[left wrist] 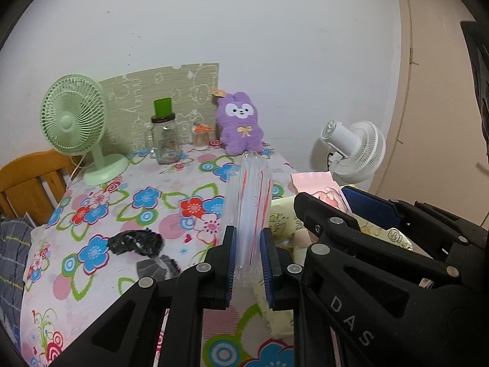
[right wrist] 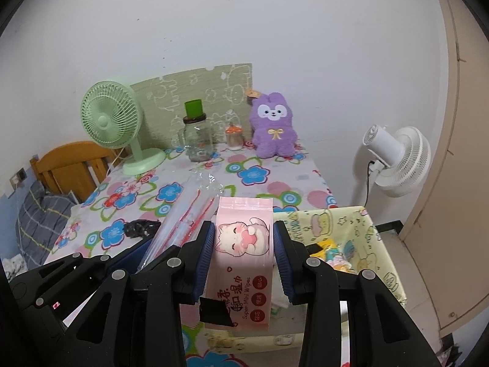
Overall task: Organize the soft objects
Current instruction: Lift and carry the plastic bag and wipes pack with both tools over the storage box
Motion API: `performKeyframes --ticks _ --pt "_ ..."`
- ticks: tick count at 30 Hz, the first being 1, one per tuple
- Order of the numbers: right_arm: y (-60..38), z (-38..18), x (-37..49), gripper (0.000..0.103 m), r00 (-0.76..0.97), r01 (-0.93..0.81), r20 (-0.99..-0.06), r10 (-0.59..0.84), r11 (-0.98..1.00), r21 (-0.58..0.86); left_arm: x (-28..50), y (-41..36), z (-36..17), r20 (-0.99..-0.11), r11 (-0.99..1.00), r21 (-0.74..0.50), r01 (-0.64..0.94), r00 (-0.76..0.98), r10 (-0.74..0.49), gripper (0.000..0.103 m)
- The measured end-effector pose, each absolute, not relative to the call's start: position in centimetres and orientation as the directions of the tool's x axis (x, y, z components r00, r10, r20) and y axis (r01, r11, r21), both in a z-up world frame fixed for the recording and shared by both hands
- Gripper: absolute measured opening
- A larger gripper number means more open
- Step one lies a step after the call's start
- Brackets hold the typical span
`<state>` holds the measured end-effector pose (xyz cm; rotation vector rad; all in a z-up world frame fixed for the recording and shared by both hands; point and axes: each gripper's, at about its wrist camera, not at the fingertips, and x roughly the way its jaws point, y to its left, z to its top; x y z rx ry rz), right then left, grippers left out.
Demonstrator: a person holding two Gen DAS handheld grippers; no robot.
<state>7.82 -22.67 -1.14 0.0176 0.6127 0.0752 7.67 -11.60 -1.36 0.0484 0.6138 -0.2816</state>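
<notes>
My left gripper [left wrist: 248, 263] is shut on a clear plastic pack of straws [left wrist: 249, 202] with red stripes, held upright above the flowered table. It also shows in the right wrist view [right wrist: 183, 217]. My right gripper [right wrist: 244, 263] is shut on a pink pack of mini wipes [right wrist: 241, 250] with a cat picture, held over the near edge of a pale yellow fabric basket [right wrist: 379, 238]. The wipes pack shows in the left wrist view [left wrist: 321, 186] too. A purple plush bunny [left wrist: 240, 124] sits at the back of the table against the wall.
A green desk fan [left wrist: 76, 125], a glass jar with a green cup on it [left wrist: 164, 134] and a small jar [left wrist: 200, 137] stand at the back. A black crumpled bag [left wrist: 136, 241] and a grey sock [left wrist: 157, 266] lie on the tablecloth. A white fan [right wrist: 397, 159] stands right.
</notes>
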Motion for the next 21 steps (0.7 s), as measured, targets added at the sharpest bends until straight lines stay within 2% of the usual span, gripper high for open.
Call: performKeyframes --ticks 21 --pt "-28.5 -2.0 9.1 0.042 0.819 0.037 -0.573 -0.005 0.998 0.045 9.7 -17.5 -2.3 -0.583 0.925 -0.04 0.378 0.743 -0.328 0.014"
